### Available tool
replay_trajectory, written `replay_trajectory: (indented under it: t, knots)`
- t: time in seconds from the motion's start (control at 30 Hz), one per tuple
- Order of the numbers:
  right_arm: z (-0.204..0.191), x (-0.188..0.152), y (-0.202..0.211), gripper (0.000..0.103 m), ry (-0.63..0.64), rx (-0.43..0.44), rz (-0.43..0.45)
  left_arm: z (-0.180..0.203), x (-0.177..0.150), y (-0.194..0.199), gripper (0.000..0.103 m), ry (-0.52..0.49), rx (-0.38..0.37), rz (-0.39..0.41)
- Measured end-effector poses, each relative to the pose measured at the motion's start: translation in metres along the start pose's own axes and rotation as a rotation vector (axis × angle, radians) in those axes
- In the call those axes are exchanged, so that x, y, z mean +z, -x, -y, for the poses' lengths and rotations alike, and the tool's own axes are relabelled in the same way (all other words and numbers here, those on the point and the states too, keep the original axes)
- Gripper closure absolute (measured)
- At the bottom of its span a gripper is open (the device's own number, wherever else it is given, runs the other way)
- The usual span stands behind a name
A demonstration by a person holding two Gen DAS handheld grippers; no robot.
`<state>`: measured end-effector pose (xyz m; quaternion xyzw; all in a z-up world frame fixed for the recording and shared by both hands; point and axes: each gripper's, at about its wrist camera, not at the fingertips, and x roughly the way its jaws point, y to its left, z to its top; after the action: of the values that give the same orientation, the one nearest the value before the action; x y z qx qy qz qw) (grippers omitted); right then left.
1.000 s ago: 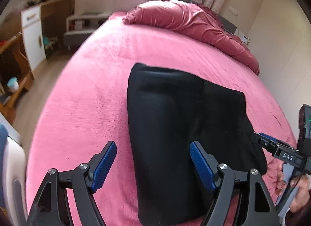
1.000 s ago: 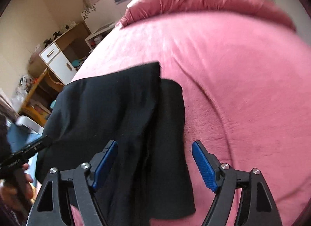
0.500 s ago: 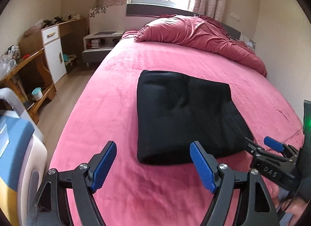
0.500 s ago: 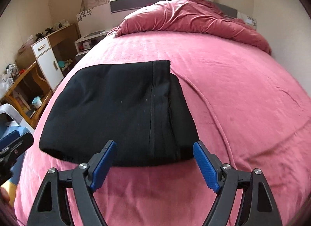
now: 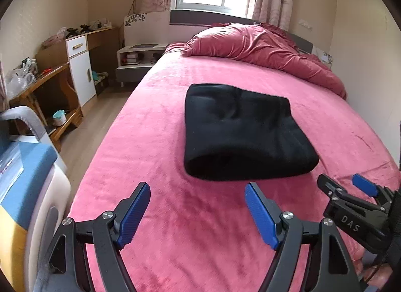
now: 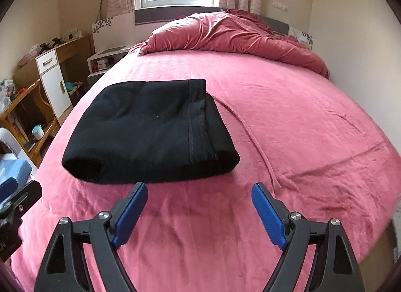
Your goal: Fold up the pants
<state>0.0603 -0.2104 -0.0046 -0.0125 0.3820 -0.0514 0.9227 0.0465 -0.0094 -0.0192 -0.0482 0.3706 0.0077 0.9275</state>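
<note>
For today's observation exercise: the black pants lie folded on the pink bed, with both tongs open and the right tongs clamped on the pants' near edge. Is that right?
Not quite. The right tongs clamp nothing: the right wrist view shows them open, short of the folded black pants on the pink bed. The left tongs are open too.

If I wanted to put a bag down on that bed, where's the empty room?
Bare pink bedspread lies right of the folded black pants, out to the bed's edge, and in the near strip between pants and fingers. The head end is crowded by the bunched red duvet.
</note>
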Motion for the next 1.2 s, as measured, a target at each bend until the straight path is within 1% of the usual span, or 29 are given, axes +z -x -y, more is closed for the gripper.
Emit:
replay_trajectory:
  t: [0.1, 0.23, 0.43, 0.8, 1.2]
  knots:
    - [-0.001, -0.006, 0.006, 0.018, -0.004, 0.005, -0.005, -0.002, -0.005, 0.003, 0.024, -0.004, 0.028, 0.001]
    - [-0.005, -0.013, 0.014, 0.018, 0.004, -0.004, 0.005, -0.008, -0.009, 0.01, 0.024, 0.023, 0.017, 0.003]
    - [-0.006, -0.012, 0.022, 0.017, 0.009, -0.007, 0.027, -0.008, -0.01, 0.018, 0.024, 0.01, 0.056, 0.031]
    - [-0.007, -0.014, 0.025, 0.016, 0.015, -0.003, 0.031, -0.004, -0.009, 0.024, 0.024, 0.002, 0.052, 0.045]
    - [-0.005, -0.018, 0.023, 0.016, 0.015, -0.005, 0.027, -0.003, -0.009, 0.023, 0.024, 0.0, 0.05, 0.032]
